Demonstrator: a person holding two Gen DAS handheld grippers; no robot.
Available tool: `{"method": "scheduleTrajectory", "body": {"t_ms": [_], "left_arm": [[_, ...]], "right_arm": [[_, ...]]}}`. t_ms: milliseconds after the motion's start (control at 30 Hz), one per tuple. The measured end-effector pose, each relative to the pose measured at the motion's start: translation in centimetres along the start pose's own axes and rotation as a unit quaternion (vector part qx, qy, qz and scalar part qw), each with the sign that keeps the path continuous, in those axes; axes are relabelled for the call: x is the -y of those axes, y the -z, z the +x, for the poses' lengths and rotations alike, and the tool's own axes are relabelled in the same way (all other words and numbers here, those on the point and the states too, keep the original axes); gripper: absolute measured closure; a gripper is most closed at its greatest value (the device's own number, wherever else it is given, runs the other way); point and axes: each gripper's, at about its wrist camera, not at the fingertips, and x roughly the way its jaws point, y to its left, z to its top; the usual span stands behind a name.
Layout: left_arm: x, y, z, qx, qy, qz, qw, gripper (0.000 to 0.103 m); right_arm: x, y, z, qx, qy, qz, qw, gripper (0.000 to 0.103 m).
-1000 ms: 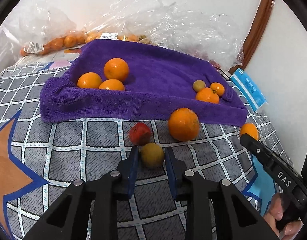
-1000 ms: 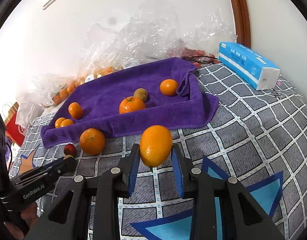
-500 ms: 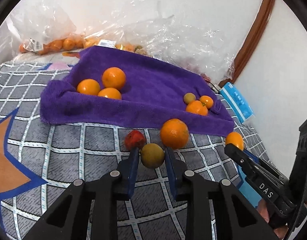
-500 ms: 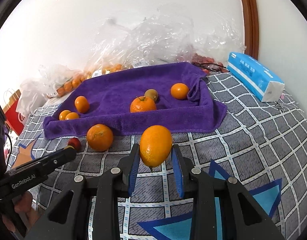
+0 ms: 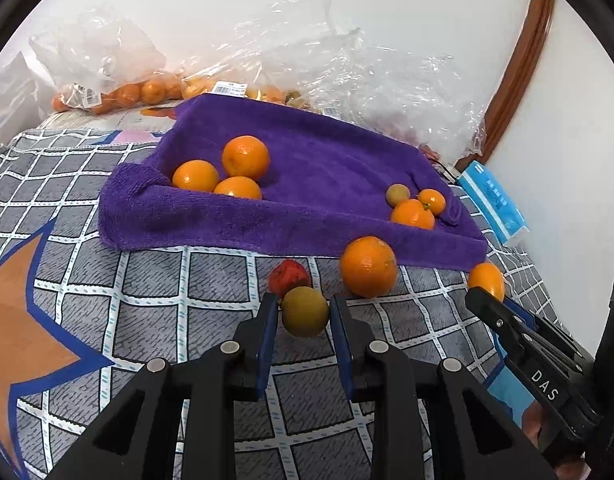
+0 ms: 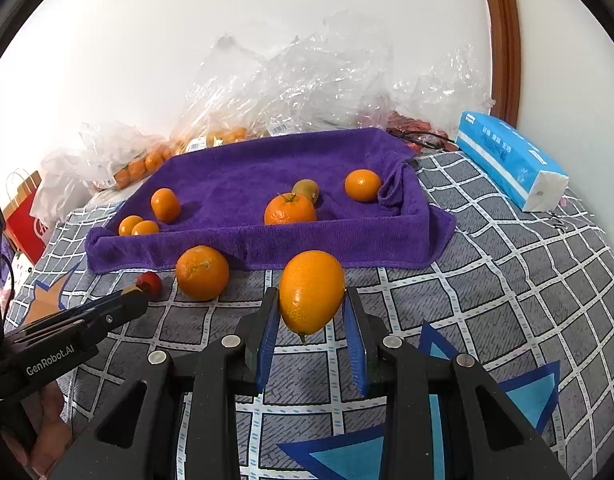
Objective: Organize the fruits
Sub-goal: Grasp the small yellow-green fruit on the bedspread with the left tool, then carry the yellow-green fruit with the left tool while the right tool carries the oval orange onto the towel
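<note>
Left tongs (image 5: 303,312) clamped on a small yellow-green fruit (image 5: 305,311), held just above the checkered bedspread (image 5: 147,280). A red fruit (image 5: 288,275) sits right behind it, a big orange (image 5: 368,266) just to its right, both on the bedspread in front of the purple towel (image 5: 327,168).

Right tongs (image 6: 311,312) clamped on an oval orange (image 6: 311,291), also near the towel's front edge.

On the towel: three oranges (image 5: 227,172) at the left end; two oranges plus a small brownish fruit (image 5: 398,195) at the right. Blue tissue pack (image 6: 511,164) right of the towel. Bagged fruit (image 5: 139,92) behind, by the wall.
</note>
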Motion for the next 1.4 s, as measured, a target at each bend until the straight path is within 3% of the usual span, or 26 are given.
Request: {"method": "scheduleTrajectory", "body": {"t_ms": [167, 600, 867, 1000, 1167, 1400], "left_arm": [[0.0, 0.1, -0.2, 0.004, 0.006, 0.002, 1.0000, 0.078], [0.3, 0.0, -3.0, 0.084, -0.009, 0.008, 0.9964, 0.078], [-0.9, -1.2, -4.0, 0.067, -0.001, -0.026, 0.9974, 0.078], [-1.6, -2.2, -5.2, 0.067, 0.003, -0.040, 0.9969, 0.078], [-2.0, -3.8, -5.4, 0.061, -0.026, -0.027, 0.9975, 0.078], [-2.1, -6.6, -4.2, 0.054, -0.014, -0.039, 0.9977, 0.078]], "right_arm": [[0.2, 0.1, -0.2, 0.006, -0.002, 0.004, 1.000, 0.071], [-0.1, 0.3, -1.8, 0.040, 0.006, 0.001, 0.999, 0.071], [-1.3, -0.2, -2.5, 0.027, -0.008, -0.023, 0.999, 0.071], [-1.3, -1.8, -3.2, 0.035, -0.009, -0.030, 0.999, 0.071], [-0.5, -4.3, -3.0, 0.045, -0.006, -0.019, 0.999, 0.071], [0.8, -7.1, -1.2, 0.054, 0.009, -0.014, 0.998, 0.071]]}}
